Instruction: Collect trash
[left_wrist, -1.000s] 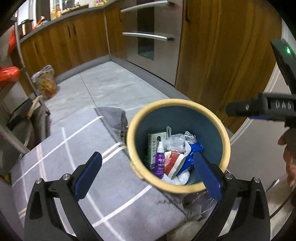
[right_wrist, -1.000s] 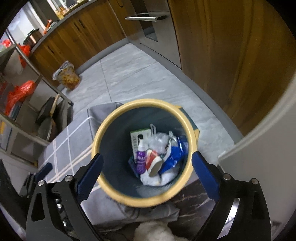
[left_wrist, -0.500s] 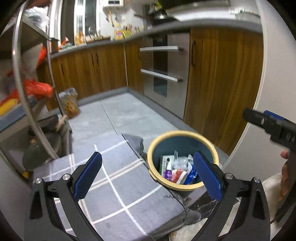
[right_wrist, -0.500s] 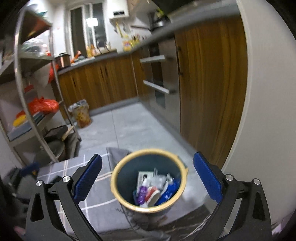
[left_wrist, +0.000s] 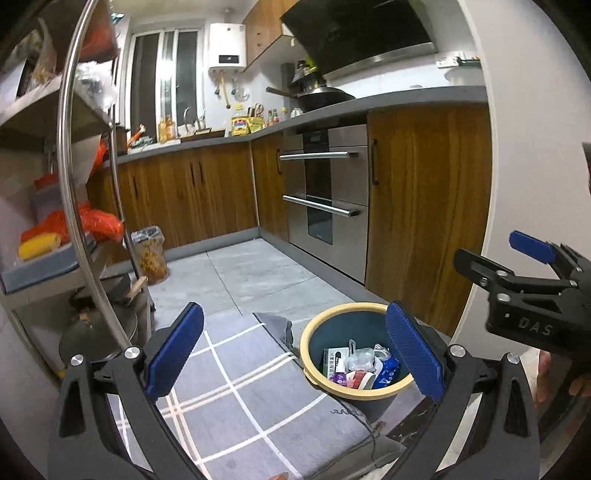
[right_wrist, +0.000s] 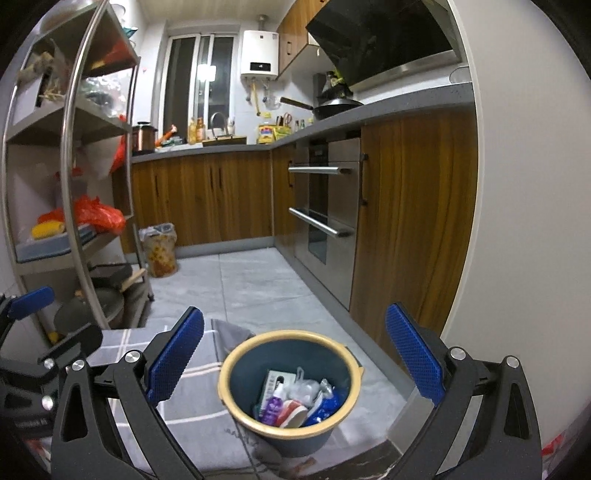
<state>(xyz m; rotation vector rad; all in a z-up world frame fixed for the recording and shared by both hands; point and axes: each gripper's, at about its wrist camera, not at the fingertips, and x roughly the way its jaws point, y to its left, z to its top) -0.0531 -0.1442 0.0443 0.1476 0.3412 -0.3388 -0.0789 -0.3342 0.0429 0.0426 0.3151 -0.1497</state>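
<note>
both claws (left_wrist: 295, 354) (right_wrist: 295, 354) spread empty, bin (right_wrist: 288, 387) below

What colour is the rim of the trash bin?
Pale yellow; the trash bin is dark teal, clearest in the right wrist view.

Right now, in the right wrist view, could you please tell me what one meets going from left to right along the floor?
Metal shelf rack → patterned bag → grey checked mat → trash bin → oven → wooden cabinet door.
</note>
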